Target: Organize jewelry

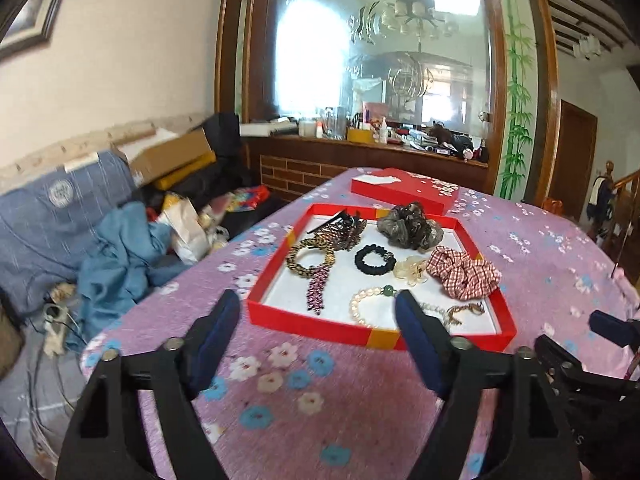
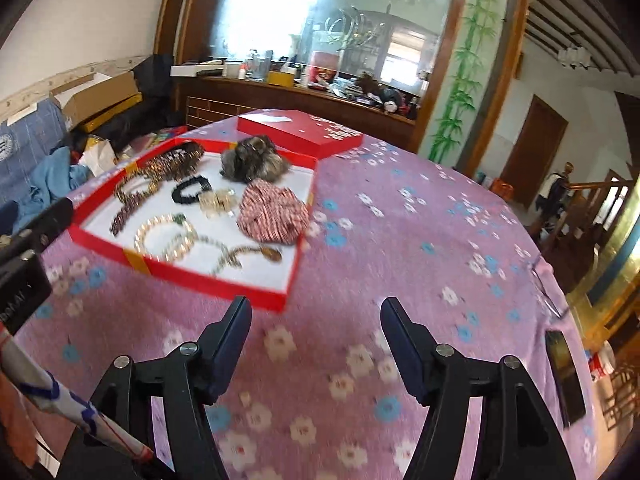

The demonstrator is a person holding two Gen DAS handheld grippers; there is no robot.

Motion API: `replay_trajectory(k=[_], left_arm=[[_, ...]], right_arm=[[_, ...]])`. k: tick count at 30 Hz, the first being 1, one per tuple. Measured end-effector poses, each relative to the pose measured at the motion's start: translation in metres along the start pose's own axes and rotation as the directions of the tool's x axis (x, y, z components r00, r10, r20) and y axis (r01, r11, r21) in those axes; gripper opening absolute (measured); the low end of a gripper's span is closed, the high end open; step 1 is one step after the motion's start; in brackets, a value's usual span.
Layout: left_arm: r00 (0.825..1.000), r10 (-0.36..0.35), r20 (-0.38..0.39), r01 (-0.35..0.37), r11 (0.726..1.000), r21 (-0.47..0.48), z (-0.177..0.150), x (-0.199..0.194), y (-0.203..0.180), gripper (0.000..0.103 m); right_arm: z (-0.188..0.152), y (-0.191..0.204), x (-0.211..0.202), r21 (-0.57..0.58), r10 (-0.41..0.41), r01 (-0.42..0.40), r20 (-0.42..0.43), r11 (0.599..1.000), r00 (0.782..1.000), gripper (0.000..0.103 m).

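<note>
A red shallow box (image 1: 320, 330) (image 2: 200, 278) with a white floor lies on the purple flowered tablecloth. It holds a pearl bracelet (image 1: 362, 306) (image 2: 164, 242), a black hair tie (image 1: 374, 260) (image 2: 191, 189), a red checked scrunchie (image 1: 464, 276) (image 2: 274, 212), a grey-brown scrunchie (image 1: 410, 222) (image 2: 254, 160), a leopard hair tie (image 1: 310, 256), a purple beaded clip (image 1: 318, 290) and a gold chain (image 1: 464, 312) (image 2: 244, 256). My left gripper (image 1: 318, 312) is open and empty just before the box's near edge. My right gripper (image 2: 316, 320) is open and empty over the cloth, right of the box.
The box's red lid (image 1: 404, 192) (image 2: 300, 132) lies behind it. A dark phone (image 2: 566, 376) lies near the table's right edge. A cluttered sofa (image 1: 80, 216) stands left of the table, a wooden counter with a mirror behind it.
</note>
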State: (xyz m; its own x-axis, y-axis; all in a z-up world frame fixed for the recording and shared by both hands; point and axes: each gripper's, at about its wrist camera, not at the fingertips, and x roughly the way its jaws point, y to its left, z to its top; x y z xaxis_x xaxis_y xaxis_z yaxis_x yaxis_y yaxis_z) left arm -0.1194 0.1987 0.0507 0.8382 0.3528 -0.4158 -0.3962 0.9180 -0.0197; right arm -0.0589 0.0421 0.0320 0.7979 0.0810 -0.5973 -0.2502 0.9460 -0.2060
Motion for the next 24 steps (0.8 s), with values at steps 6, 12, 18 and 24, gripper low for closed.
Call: replay_trajectory(k=[6, 12, 18, 24], left_arm=[[0.999, 0.048, 0.006, -0.048, 0.995, 0.087, -0.012, -0.019, -0.007, 0.102], [0.994, 0.103, -0.049, -0.092, 0.98, 0.178, -0.019, -0.025, -0.012, 0.103], [0.984, 0.14, -0.108, -0.113, 0.967, 0.227, -0.026, -0.027, -0.008, 0.103], [0.966, 0.254, -0.054, -0.228, 0.928, 0.295, -0.028, -0.03, -0.013, 0.103]], right_arm=[[-0.016, -0.012, -0.012, 0.014, -0.076, 0.075, 0.015, 0.997, 0.997, 0.084], [-0.023, -0.018, -0.015, 0.025, -0.111, 0.111, 0.021, 0.994, 0.994, 0.084], [-0.03, -0.013, -0.011, 0.001, -0.109, 0.109, 0.011, 0.994, 0.994, 0.084], [-0.032, -0.019, -0.01, 0.017, -0.068, 0.068, 0.006, 0.998, 0.998, 0.085]])
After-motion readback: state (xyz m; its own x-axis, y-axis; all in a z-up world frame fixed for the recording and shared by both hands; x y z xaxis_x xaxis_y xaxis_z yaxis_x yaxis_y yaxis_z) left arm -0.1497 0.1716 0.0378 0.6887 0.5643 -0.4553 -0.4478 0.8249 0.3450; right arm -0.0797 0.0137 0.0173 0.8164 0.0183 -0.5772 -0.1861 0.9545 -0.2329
